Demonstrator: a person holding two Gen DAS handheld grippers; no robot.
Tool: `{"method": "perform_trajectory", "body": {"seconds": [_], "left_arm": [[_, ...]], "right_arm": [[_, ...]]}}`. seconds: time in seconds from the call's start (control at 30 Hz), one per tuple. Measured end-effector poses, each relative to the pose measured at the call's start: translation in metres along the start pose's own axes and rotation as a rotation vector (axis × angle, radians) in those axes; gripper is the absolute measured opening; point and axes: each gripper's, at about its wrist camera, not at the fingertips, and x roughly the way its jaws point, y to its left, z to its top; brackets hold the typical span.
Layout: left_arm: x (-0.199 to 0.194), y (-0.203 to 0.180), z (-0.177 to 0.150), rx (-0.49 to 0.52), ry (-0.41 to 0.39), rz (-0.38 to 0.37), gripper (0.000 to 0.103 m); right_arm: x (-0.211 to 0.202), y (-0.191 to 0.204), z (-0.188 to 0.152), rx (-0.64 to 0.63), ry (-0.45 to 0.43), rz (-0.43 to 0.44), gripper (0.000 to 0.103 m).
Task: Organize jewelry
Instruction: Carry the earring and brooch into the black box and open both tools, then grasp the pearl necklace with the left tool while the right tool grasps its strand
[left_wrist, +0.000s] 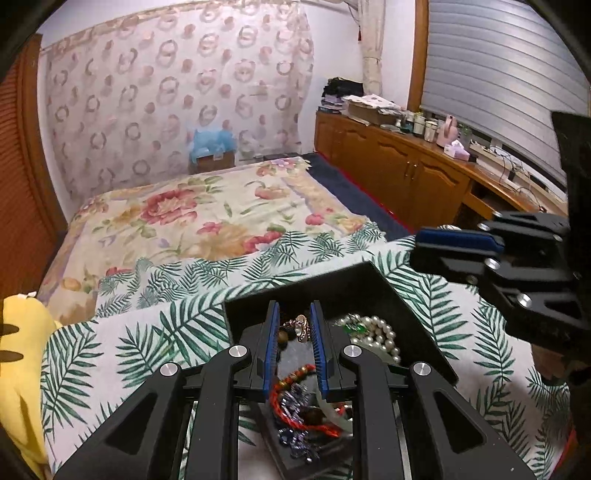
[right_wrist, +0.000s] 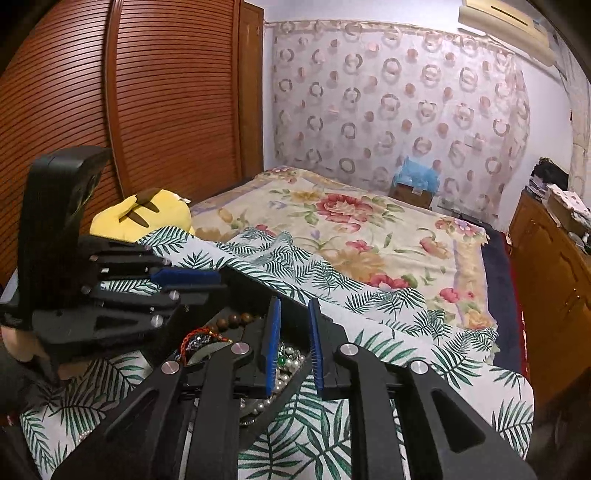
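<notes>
Black and shallow, the jewelry tray (left_wrist: 369, 284) sits on the palm-leaf bedspread (left_wrist: 147, 332) in front of us, and everything the task concerns lies heaped inside it: a pearl necklace (left_wrist: 380, 332) at the right side, a red braided cord bracelet (left_wrist: 295, 406) tangled with dark blue sparkly beads (left_wrist: 295, 435) nearer us, a brown wooden bead bracelet (right_wrist: 232, 320) toward the far edge, and a rose-gold ring (left_wrist: 301, 326). Our left gripper (left_wrist: 294, 310) hangs over the tray with its blue pads parted and nothing between them, the ring showing in the gap beyond the tips. Our right gripper (right_wrist: 294, 306) is likewise spread and empty, poised above the pearl corner of the tray. The main risk, as we judge it, is the tangle: closing on the cord or the pearls could drag neighbouring strands up with it and spill them onto the soft cover, where small pieces would vanish among the printed fronds (the ring especially). The ring itself looks small and slick, so a pinch off its middle may flick it aside. The tray rests on yielding bedding, and a downward push at one edge could tip it. With both grippers working close over the same tray, they might also knock each other.
</notes>
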Motion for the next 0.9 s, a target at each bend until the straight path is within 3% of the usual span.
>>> {"method": "perform_trajectory", "body": {"seconds": [0.5,0.6,0.9], "left_arm": [[-0.011,0.007,0.002,-0.013,-0.029,0.017,0.017],[-0.026,0.007,-0.008,-0.016,-0.038,0.014,0.022],[-0.063,0.006,-0.057,-0.028,-0.003,0.013,0.023]], "right_arm": [[-0.016,0.005,-0.018,0.017,0.004,0.008,0.017],[-0.023,0.013,-0.026,0.015,0.009,0.023,0.017],[-0.044,0.052,-0.055,0.001,0.033,0.082,0.017]]}}
